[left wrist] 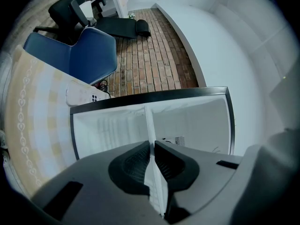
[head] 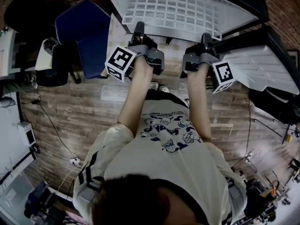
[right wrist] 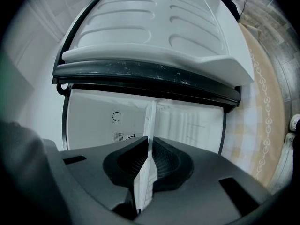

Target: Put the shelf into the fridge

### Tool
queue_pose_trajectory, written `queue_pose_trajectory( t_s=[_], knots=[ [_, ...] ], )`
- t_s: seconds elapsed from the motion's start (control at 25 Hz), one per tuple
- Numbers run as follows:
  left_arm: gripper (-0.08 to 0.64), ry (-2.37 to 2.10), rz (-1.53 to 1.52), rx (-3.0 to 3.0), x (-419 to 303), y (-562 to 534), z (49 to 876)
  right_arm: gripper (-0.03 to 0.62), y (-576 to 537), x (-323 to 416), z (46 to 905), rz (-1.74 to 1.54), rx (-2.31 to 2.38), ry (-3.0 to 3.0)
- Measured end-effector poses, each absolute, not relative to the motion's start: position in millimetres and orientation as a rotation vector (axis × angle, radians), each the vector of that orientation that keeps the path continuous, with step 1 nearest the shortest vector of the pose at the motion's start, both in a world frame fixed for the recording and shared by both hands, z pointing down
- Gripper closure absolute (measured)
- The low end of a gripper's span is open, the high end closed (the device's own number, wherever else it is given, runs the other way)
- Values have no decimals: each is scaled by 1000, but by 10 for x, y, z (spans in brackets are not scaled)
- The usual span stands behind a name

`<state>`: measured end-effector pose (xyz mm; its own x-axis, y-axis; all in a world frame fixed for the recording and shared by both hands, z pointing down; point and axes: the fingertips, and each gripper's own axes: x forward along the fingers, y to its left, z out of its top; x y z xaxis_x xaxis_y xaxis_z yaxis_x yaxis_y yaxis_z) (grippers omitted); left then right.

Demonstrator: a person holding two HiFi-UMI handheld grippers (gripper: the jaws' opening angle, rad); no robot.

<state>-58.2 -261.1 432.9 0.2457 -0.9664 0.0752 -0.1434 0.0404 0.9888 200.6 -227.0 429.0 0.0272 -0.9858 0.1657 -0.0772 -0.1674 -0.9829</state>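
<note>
A white wire-grid shelf is held flat in front of me, its near edge clamped by both grippers. My left gripper is shut on the left part of that edge and my right gripper on the right part. In the left gripper view the shelf runs edge-on between the pads of the left gripper, reaching into the open white fridge. The right gripper view shows the same: the shelf is pinched in the right gripper, with the fridge interior ahead.
The fridge door stands open on my right, and its moulded inner face fills the top of the right gripper view. A blue chair stands at the left on the wooden floor. A pale patterned mat lies beside the fridge.
</note>
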Motion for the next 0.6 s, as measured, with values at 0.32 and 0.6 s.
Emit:
queue_pose_trajectory(
  t_s=[0.32,0.6],
  knots=[
    [518,-1137,-919,1376,-586,-2625,4312,545,-2286,2000,4267,-1271,-1396,1177],
    [518,-1139,-924,1380,-586,-2664,4307,545,-2327,2004,4265,-1273,-1388,1182]
  ],
)
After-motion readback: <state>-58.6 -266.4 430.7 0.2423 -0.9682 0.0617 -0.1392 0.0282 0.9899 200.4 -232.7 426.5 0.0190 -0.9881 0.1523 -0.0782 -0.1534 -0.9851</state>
